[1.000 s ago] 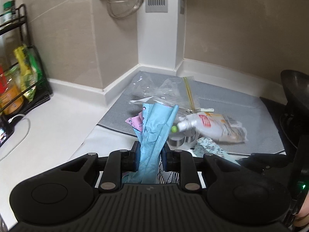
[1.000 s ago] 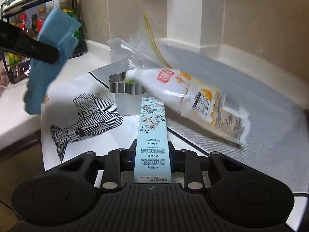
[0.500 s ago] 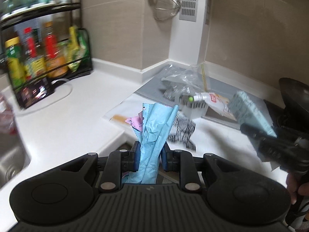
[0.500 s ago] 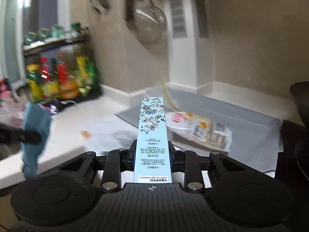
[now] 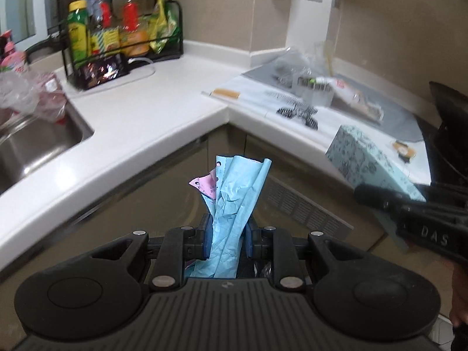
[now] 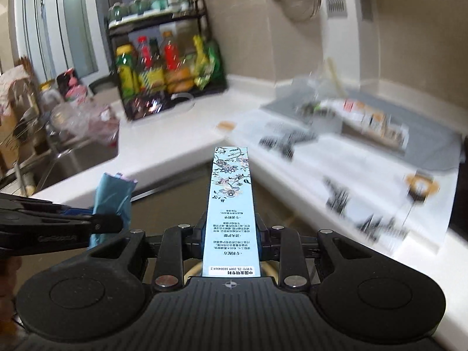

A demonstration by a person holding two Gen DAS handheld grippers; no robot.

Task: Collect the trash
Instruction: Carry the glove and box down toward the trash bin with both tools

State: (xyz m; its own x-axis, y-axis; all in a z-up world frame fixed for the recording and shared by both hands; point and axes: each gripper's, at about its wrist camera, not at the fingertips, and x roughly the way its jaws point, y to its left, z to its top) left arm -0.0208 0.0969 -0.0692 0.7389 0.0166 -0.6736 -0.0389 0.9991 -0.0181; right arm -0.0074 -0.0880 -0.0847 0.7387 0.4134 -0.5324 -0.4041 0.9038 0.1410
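Both claws are loaded. The left claw point(image 5: 226, 231) is closed tight on a crumpled bundle of blue paper point(image 5: 234, 201) with a pink slip point(image 5: 204, 185) tucked in at its side; the bundle stands up between the fingers, off the table. The right claw point(image 6: 231, 235) is clamped on a long pale-blue floral box point(image 6: 229, 201), which juts forward along the fingers, also in the air. Both sit out in front of the L-shaped table's point(image 5: 131, 117) inner corner, over the cabinet fronts, not above the top.

So 2 loads of trash are picked up but not yet dropped anywhere; no bin or bag for them shows in either view, so I cannot tell where they are bound. More is left on the right run of the table: a printed food pouch point(image 5: 351, 96) and a crumpled clear plastic bag point(image 5: 295, 64) toward the back wall on the grey mat point(image 5: 395, 117), and a small tan scrap point(image 5: 225, 93) near the inner corner. By my judgement the job is partway through, with at least 1 more trip needed.

Room is good here: the space in front of the table edges is open. The 2 claws are near each other, side by side, so swinging either sideways risks a knock. To the left, the sink point(image 5: 35, 140) cuts into the table near its front edge, and the bottle rack point(image 5: 122, 29) fills the back there.
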